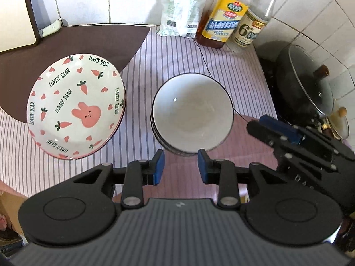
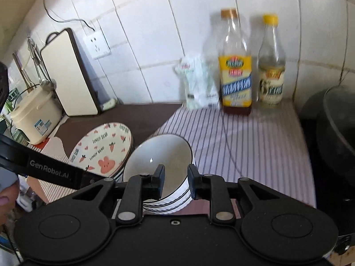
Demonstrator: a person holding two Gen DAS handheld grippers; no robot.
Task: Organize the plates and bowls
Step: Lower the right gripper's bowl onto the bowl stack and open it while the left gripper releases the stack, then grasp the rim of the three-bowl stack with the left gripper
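A stack of white bowls with dark rims [image 1: 192, 113] stands on the striped cloth, and the top bowl is empty. Left of it a plate with a pink rabbit, carrots and hearts [image 1: 75, 106] lies on other plates. My left gripper [image 1: 180, 158] hovers at the near rim of the bowls, open, its blue pads touching nothing. My right gripper [image 1: 260, 125] hangs to the right of the bowls, apart from them. In the right wrist view the right gripper [image 2: 176, 173] is open, with the bowl stack [image 2: 159, 155] beyond the gap and the rabbit plate [image 2: 102, 150] to the left.
Two bottles [image 1: 221, 20] and a white bag [image 1: 179, 11] stand against the tiled wall. A black pot with a glass lid [image 1: 310, 82] sits at the right. A cutting board [image 2: 68, 75] and a cream rice cooker [image 2: 33, 115] stand at the left. A thin cable [image 1: 206, 62] crosses the cloth.
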